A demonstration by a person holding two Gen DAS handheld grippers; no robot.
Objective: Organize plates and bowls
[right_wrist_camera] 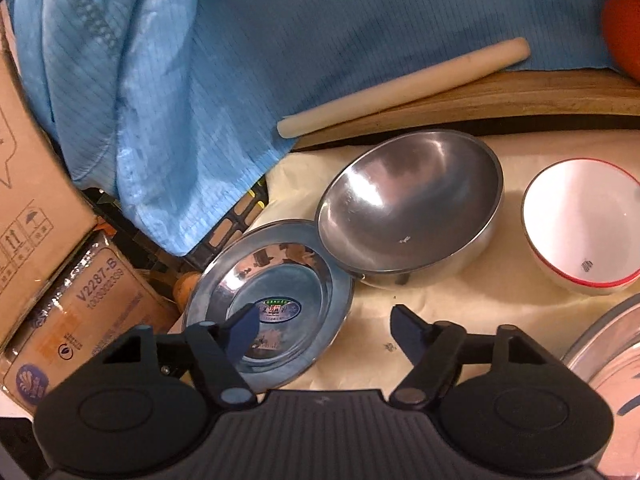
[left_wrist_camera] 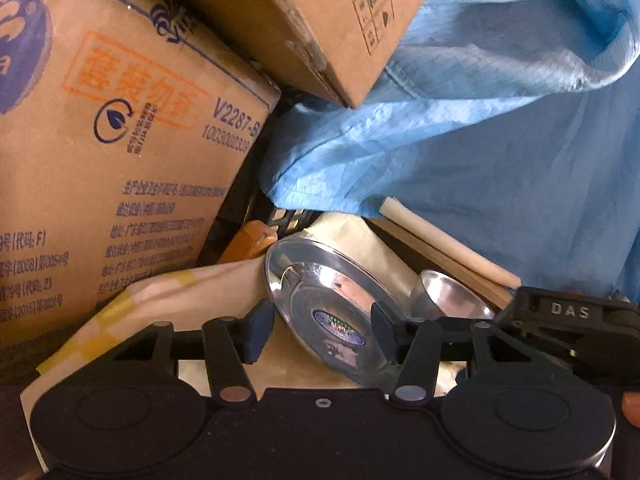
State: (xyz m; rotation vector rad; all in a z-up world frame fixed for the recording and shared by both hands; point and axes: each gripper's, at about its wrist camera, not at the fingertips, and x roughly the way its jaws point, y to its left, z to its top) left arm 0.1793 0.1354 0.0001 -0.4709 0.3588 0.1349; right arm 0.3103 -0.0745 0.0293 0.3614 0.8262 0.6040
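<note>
- The left gripper [left_wrist_camera: 316, 330] has its jaws spread, one on each side of a shiny round steel plate [left_wrist_camera: 332, 316] with a blue oval sticker; whether the pads touch its rim is hard to judge from the left wrist view, so no grip is certain.
- The right gripper [right_wrist_camera: 320, 334] also has its jaws spread with nothing between them; its left finger hangs over that same plate [right_wrist_camera: 276, 304], its right finger over bare cloth.
- The plate lies on the cream cloth-covered table [right_wrist_camera: 440, 320], its near-left rim raised in the left view.
- Just beyond it stands a round brushed-steel bowl [right_wrist_camera: 412, 208], tilted, its rim overlapping the plate's far edge.
- To the right of that, apart from it, sits a white bowl with a red rim [right_wrist_camera: 580, 224].
- A clear glass rim [right_wrist_camera: 600, 352] shows at the lower right edge.
- Farther back, a pale cream rolling pin [right_wrist_camera: 404, 88] lies on a brown wooden board [right_wrist_camera: 520, 96].
- A light blue fabric garment [right_wrist_camera: 200, 80] drapes behind everything.
- Printed brown cardboard boxes [left_wrist_camera: 120, 140] are stacked to the left.
</note>
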